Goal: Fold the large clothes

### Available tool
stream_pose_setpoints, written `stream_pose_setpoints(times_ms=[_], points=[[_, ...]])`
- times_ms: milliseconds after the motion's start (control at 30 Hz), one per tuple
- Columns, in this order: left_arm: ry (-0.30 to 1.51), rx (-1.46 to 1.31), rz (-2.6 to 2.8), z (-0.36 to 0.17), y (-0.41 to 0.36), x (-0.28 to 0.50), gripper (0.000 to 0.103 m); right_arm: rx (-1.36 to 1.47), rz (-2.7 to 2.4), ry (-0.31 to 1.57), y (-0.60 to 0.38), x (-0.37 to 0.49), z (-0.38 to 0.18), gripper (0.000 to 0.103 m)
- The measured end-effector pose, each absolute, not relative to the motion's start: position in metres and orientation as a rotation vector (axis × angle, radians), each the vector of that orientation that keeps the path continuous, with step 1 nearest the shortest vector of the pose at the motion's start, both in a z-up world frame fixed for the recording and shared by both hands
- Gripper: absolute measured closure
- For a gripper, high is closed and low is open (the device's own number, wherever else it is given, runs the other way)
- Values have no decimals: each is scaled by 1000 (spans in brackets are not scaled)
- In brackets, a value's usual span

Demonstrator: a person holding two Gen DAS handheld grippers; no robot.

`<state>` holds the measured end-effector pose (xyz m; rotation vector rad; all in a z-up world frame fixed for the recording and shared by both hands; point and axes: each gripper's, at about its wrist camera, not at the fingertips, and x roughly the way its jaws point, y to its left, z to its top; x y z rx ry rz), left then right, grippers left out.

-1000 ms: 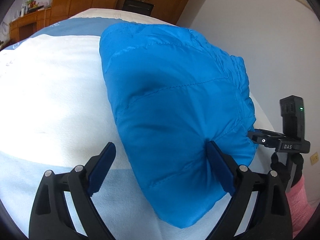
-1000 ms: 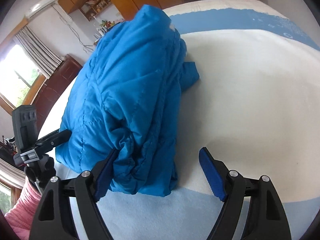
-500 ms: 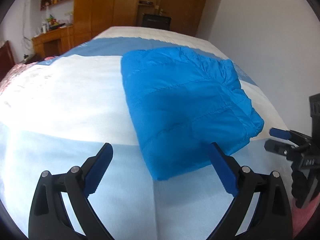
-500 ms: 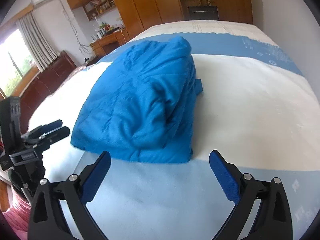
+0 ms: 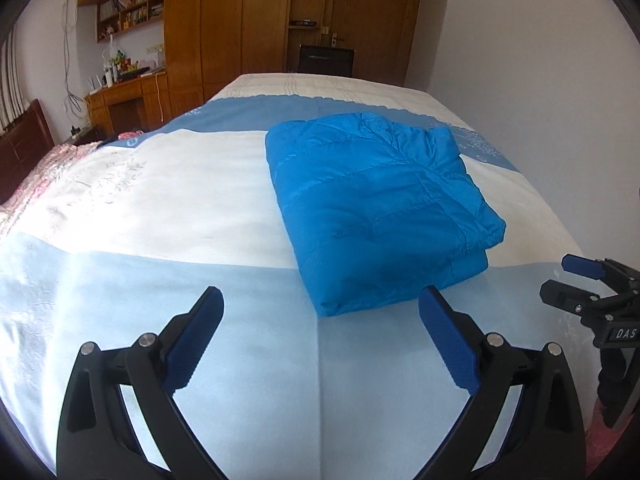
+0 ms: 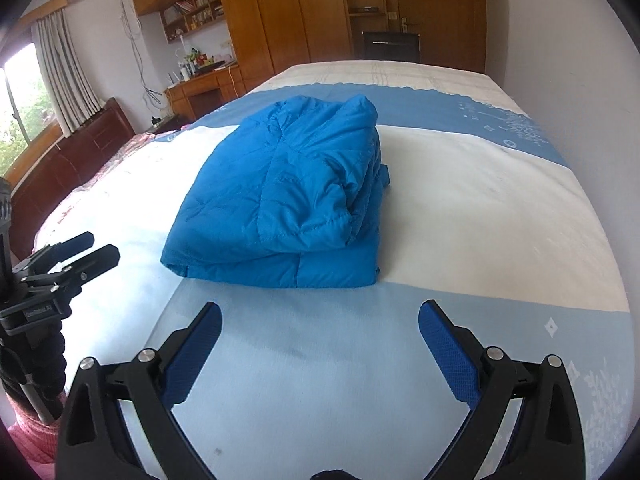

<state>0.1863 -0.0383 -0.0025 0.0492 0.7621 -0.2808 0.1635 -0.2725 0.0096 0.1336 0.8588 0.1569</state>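
A bright blue puffer jacket [image 5: 376, 208] lies folded into a thick bundle on the bed [image 5: 160, 208]; it also shows in the right wrist view [image 6: 288, 196]. My left gripper [image 5: 320, 320] is open and empty, held back from the jacket's near edge, above the light blue bedspread. My right gripper [image 6: 320, 328] is open and empty, also short of the jacket. The right gripper shows at the right edge of the left wrist view [image 5: 576, 276], and the left gripper at the left edge of the right wrist view [image 6: 88, 250].
The bed has a white and blue bedspread [image 6: 480, 208] and a dark wooden headboard [image 6: 72, 152] on the left. A white wall [image 5: 540, 80] runs along the bed's right side. Wooden wardrobes [image 5: 248, 20] and a desk [image 6: 204, 84] stand beyond the far end.
Both grippers have let go of the jacket and pulled back and up from it. The jacket now lies folded on the bed, farther from both cameras.
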Motion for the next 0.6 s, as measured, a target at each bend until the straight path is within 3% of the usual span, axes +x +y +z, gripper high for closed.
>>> stream_pose_setpoints(times_ms=[600], points=[[745, 87, -262, 1, -32, 149, 6, 124, 182, 830, -265, 132, 17, 4]])
